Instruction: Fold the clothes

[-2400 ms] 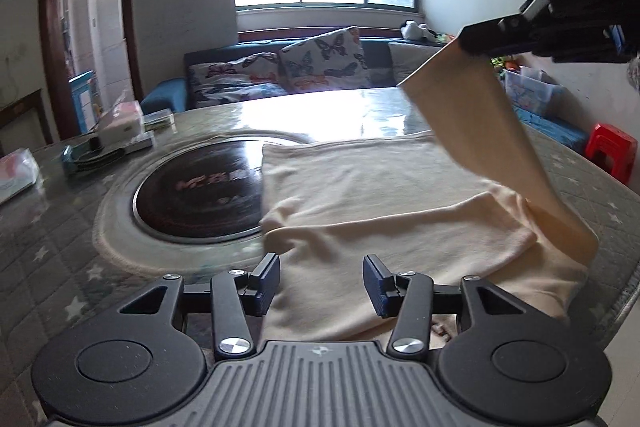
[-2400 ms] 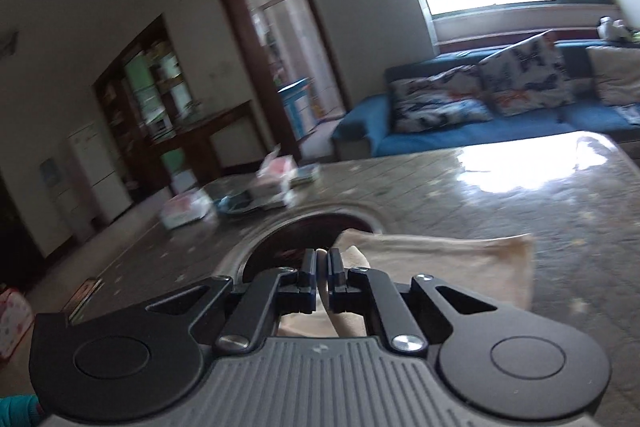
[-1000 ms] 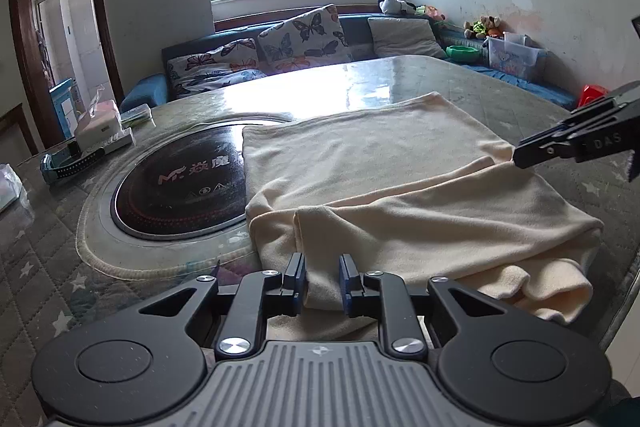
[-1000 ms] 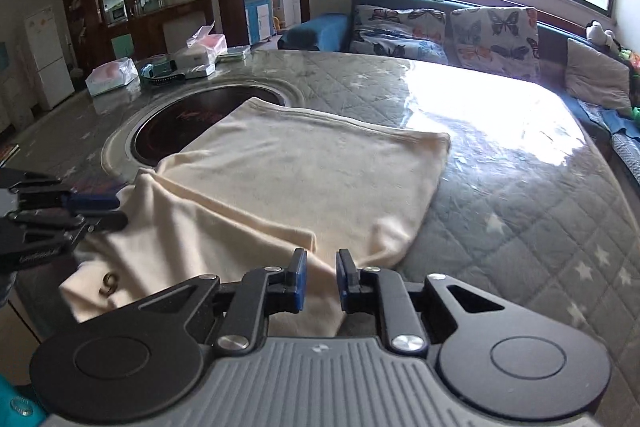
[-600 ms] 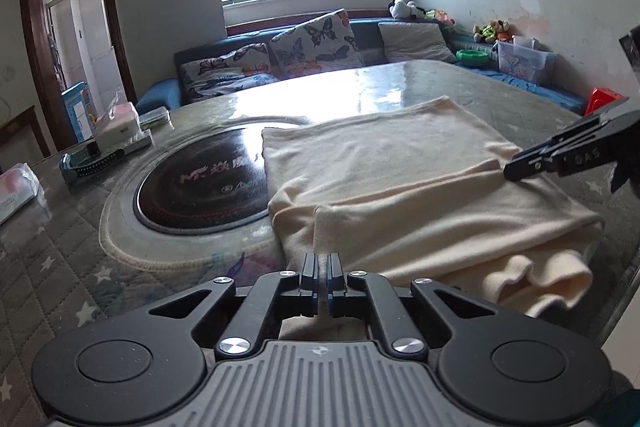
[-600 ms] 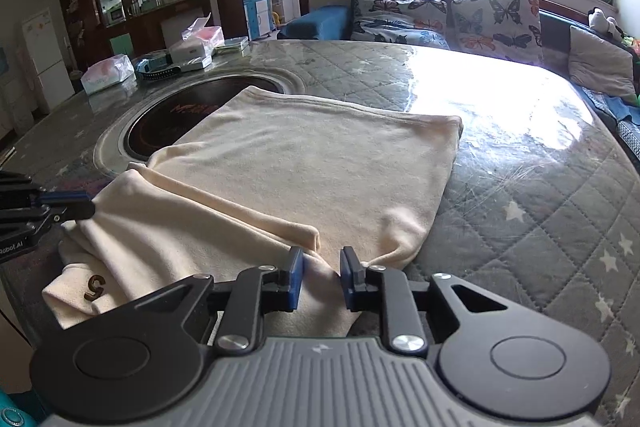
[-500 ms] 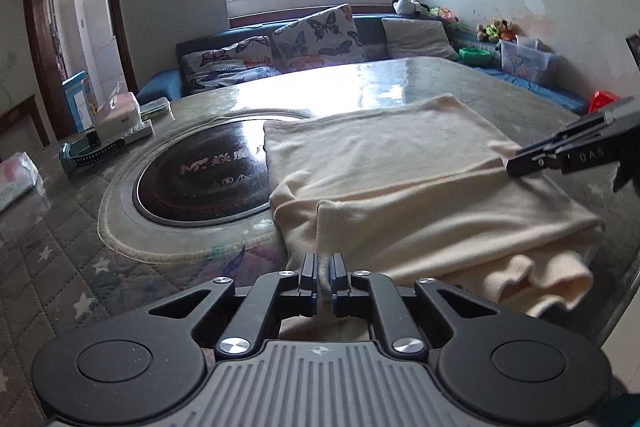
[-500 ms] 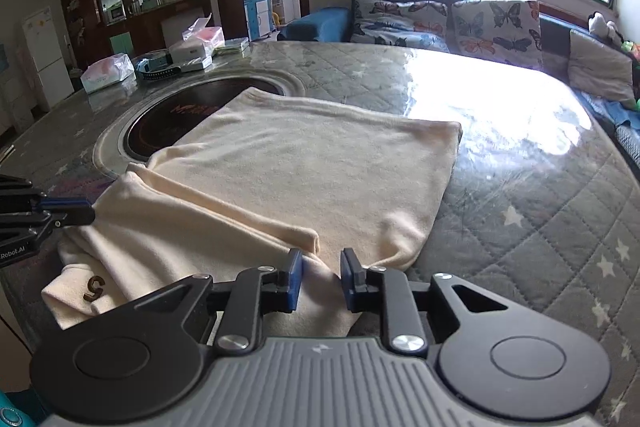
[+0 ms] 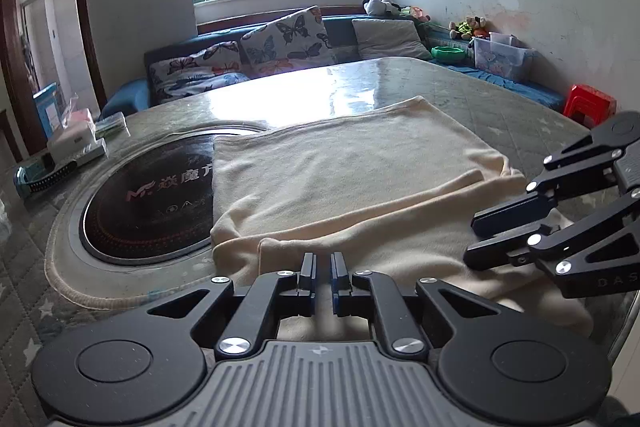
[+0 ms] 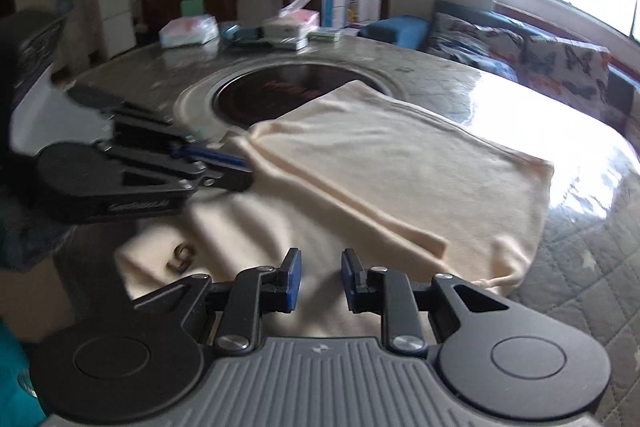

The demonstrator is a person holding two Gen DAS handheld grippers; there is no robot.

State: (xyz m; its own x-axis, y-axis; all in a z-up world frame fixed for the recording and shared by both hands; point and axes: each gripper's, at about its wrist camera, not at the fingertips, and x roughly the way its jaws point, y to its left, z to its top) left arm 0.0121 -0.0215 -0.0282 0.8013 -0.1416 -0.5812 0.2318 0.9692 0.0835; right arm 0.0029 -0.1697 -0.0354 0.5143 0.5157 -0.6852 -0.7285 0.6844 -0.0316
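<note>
A cream garment lies partly folded on the quilted table, with a sleeve laid across it; it also shows in the right wrist view. My left gripper hovers over the garment's near edge with its jaws a narrow gap apart and nothing between them. In the right wrist view the left gripper sits at the left, over the garment's left side. My right gripper is open and empty above the near part of the garment. It shows at the right of the left wrist view.
A round black induction plate is set in the table, partly under the garment. Tissue packs and boxes sit at the table's far side. A blue sofa with butterfly cushions stands behind. A red stool is at the right.
My left gripper went from shut to slightly open. My right gripper opened wider and swung left toward the left gripper, over the near part of the garment.
</note>
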